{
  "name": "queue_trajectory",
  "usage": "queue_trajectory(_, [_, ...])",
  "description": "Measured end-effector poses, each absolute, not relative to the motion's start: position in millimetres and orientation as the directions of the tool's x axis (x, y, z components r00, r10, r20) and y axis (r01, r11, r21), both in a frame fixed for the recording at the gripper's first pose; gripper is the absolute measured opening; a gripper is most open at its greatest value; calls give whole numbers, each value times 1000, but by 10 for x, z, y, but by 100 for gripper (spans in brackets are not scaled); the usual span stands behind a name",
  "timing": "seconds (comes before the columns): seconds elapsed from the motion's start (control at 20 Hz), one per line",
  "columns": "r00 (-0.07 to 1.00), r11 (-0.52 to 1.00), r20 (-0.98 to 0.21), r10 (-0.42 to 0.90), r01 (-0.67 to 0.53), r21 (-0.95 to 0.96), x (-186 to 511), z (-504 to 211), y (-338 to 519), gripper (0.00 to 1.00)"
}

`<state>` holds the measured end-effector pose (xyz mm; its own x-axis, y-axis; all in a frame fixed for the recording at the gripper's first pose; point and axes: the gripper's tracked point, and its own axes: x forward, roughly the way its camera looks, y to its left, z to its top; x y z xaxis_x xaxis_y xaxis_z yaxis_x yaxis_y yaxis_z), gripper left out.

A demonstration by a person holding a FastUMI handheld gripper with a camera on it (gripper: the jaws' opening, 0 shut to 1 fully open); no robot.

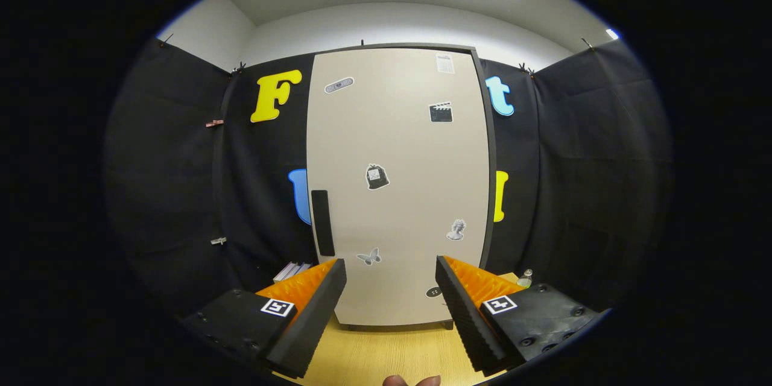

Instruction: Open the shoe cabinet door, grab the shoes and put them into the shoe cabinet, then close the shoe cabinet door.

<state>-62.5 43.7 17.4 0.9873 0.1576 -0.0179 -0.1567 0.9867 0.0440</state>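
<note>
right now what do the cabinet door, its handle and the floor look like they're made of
Cabinet door: matte beige laminate or painted board, flat and glare-free. Handle: black, likely plastic. Floor: light wood, faint grain. The open hand-held gripper faces the door, fingers apart.

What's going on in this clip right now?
A person is holding a hand-held gripper up to a shoe cabinet with its fingers spread wide and nothing between them. Beyond the fingers, the beige cabinet door is shut, its dark vertical handle near the door's left edge and just ahead of the left finger. The cabinet stands on a wooden surface. Fingertips of a hand peek in below. The door is not yet opened.
</note>
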Motion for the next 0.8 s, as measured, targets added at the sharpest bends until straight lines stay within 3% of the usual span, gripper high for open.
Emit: queue_trajectory(0.8, [988,986,-1,157,-157,59,-677,217,412,97])
